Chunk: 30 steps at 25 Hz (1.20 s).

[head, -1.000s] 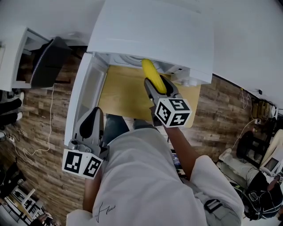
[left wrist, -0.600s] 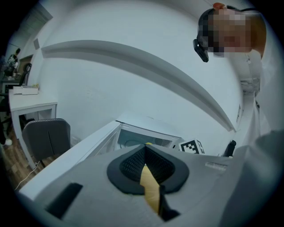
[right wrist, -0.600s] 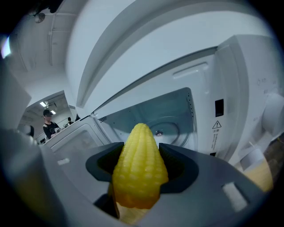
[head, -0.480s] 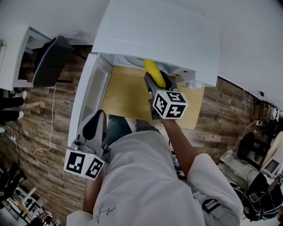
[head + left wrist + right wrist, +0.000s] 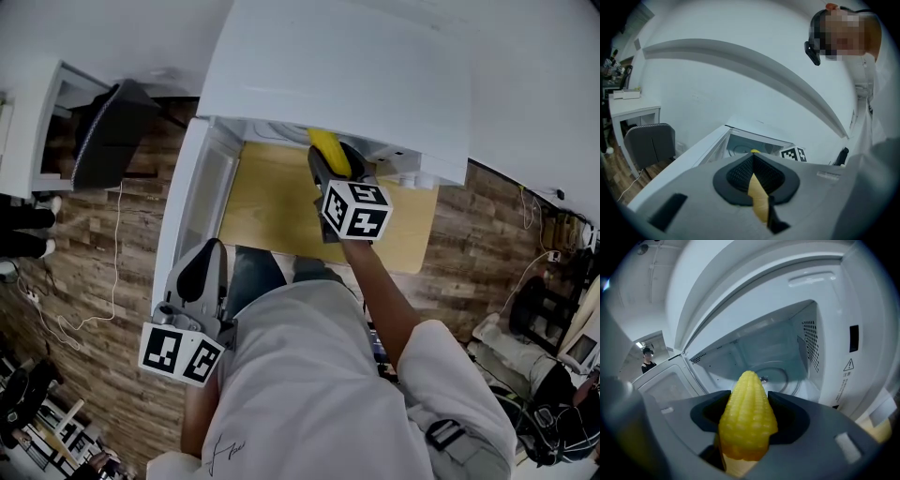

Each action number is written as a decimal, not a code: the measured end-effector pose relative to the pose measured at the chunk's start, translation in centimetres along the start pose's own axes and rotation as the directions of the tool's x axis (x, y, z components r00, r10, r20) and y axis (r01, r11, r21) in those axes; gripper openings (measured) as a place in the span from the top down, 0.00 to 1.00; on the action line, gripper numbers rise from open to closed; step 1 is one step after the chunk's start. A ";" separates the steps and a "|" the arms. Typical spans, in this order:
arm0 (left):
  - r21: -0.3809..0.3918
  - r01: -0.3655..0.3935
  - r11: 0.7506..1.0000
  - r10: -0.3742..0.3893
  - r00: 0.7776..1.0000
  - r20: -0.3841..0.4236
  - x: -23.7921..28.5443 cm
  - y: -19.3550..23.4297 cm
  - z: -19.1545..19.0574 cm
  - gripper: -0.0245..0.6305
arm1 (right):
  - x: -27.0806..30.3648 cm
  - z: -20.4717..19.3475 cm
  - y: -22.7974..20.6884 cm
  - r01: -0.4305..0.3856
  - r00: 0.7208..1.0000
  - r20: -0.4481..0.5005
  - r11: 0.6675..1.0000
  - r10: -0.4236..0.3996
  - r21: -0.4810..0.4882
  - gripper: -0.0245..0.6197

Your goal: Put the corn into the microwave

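I pinch the corn (image 5: 748, 420) in my right claw (image 5: 749, 404), tip first at the microwave's (image 5: 820, 352) open front, so it slides in. My left claw (image 5: 752, 161) hangs pressed together, empty, beside the microwave door (image 5: 192, 202).

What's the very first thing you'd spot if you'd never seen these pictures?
The bright yellow corn cob jumps out: the right gripper clamps it, tip aimed into the open white microwave oven just ahead. Next come the black-and-white marker cubes on both grippers. The left gripper hangs shut, low beside the microwave's swung-open door.
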<state>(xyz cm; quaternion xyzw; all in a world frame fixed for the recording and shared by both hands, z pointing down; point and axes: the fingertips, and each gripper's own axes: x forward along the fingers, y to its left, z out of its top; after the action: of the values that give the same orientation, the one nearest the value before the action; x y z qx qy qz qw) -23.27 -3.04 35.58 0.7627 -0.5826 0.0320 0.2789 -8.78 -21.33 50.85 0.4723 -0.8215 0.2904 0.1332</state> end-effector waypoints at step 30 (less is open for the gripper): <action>-0.044 0.013 0.999 -0.014 0.999 -0.035 1.1 0.8 0.0 0.98 | 6.0 0.6 -1.6 0.073 0.997 -0.004 0.994 -0.074 -0.079 0.56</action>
<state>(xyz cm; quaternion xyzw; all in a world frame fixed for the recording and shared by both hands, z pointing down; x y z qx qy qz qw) -23.60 -4.16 36.28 0.7597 -0.5731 0.0307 0.3058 -10.51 -26.48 53.87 0.4955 -0.8139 0.2543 0.1653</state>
